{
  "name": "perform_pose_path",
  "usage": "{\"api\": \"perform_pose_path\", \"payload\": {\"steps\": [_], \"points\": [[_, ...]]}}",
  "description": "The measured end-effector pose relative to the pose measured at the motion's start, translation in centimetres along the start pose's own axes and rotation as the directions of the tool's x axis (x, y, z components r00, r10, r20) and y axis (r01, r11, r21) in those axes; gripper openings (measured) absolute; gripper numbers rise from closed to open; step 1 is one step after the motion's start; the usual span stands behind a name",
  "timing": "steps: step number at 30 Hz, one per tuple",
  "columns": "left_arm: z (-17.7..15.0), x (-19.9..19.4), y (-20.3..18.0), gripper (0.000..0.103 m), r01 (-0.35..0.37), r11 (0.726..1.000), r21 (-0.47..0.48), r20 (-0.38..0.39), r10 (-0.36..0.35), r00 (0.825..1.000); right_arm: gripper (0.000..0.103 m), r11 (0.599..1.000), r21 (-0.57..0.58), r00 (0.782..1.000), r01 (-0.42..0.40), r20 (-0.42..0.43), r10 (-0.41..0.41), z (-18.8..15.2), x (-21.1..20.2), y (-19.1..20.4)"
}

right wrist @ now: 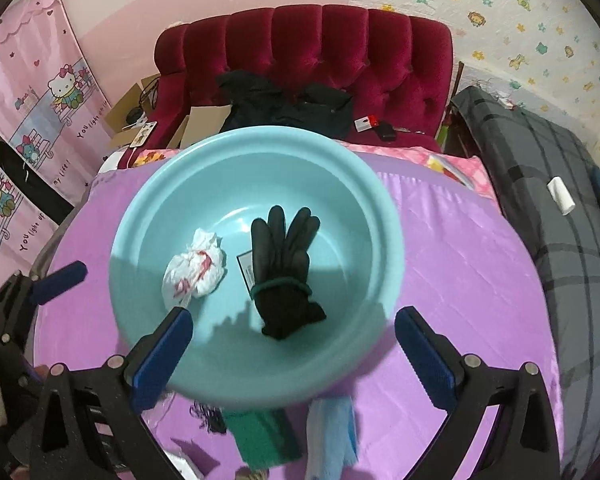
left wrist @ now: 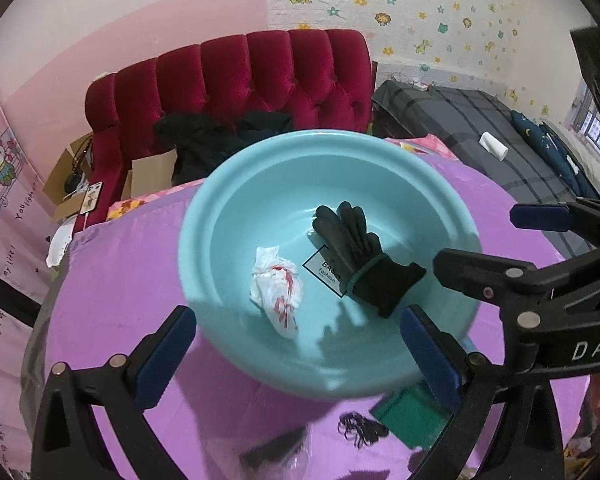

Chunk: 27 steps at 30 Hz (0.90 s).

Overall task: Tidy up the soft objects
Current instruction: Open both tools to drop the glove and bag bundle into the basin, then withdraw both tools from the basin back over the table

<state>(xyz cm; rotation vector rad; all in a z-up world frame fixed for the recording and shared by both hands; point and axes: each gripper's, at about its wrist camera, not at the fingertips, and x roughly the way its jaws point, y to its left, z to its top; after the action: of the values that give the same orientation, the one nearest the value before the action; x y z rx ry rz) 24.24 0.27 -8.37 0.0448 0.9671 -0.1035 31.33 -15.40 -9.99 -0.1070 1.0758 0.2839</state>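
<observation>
The left claw (left wrist: 296,354) is pointing steeply downward, its two black arms spreading wide apart and its blue-padded fingers (left wrist: 164,356) gripping nothing. The right claw (right wrist: 294,356) is tilting down much the same way, jaws standing fully apart, blue pads (right wrist: 426,358) facing each other across an empty gap. In the left wrist view the right claw (left wrist: 484,240) is reaching in from the right edge, its black body and one blue pad showing. In the right wrist view the left claw (right wrist: 58,282) is showing at the left edge, a blue-tipped finger angling upward. Neither claw is touching anything.
</observation>
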Motion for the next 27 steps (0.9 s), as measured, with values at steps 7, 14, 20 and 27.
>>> {"api": "perform_pose_path", "payload": {"steps": [7,14,20,27], "points": [[-1.9,-3.2,-0.7,0.103,-0.01,1.0,0.009,0.007,0.01,1.0,0.103,1.0,-0.002,1.0,0.022,0.014,-0.022,-2.1,-3.5,0.1],[-3.7,-6.1,-1.7,0.103,-0.016,1.0,0.02,0.021,0.016,1.0,0.103,0.999,-0.007,0.999,0.036,0.034,-0.035,-4.5,-6.5,0.2],[-6.1,-8.0,-2.4,0.103,-0.024,0.999,0.028,0.029,0.024,0.999,0.103,0.999,-0.001,0.999,0.032,0.027,-0.032,-7.3,-7.9,0.2],[-9.2,-9.5,-2.6,0.103,-0.02,1.0,0.005,0.016,0.02,1.0,0.103,0.999,-0.001,0.998,0.043,0.046,-0.043,-10.3,-9.5,0.5]]}}
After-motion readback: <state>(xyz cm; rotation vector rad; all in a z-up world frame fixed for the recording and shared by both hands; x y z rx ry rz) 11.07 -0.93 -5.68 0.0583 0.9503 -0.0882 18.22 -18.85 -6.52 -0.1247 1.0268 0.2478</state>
